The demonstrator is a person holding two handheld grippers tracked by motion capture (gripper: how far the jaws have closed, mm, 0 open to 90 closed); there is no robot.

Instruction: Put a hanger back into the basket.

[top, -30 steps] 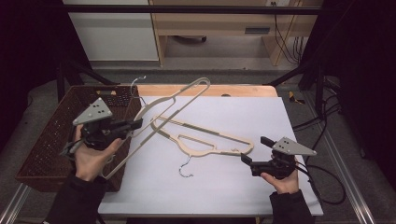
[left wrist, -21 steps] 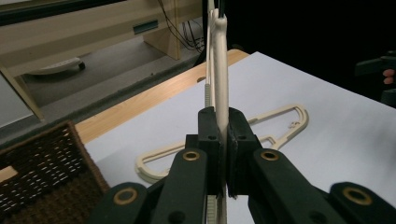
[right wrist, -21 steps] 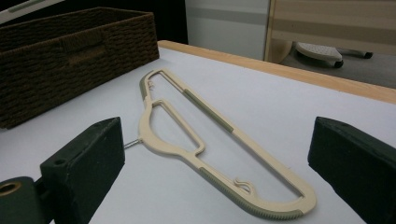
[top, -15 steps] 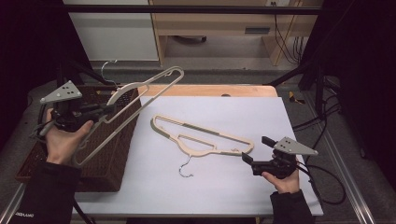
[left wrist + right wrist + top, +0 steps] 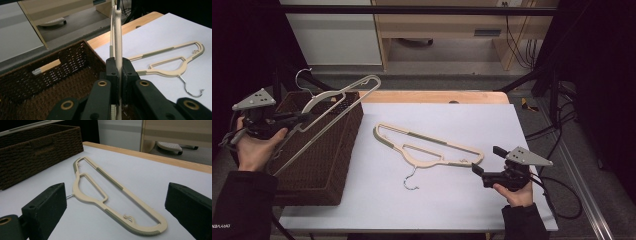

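Observation:
My left gripper [image 5: 296, 120] is shut on a cream plastic hanger [image 5: 343, 100] and holds it tilted in the air above the brown woven basket [image 5: 322, 165] at the table's left. In the left gripper view the black pads [image 5: 111, 72] pinch the hanger's thin bar [image 5: 118, 37] edge-on over the basket [image 5: 62, 75]. A second cream hanger [image 5: 427, 150] lies flat on the white table cover [image 5: 452, 205], its metal hook towards the front. My right gripper [image 5: 487, 160] rests open just right of that hanger's end. In the right gripper view its jaws stand wide with the hanger [image 5: 117, 185] ahead between them.
The basket [image 5: 37, 150] takes up the left edge of the table and has a handle slot in its wall. A wooden table edge [image 5: 437, 96] runs along the back. Cables [image 5: 557, 140] trail on the floor at the right.
My left gripper has carried its hanger leftward, off the white cover and the other hanger, to above the basket. The right gripper and the hanger on the table have stayed put.

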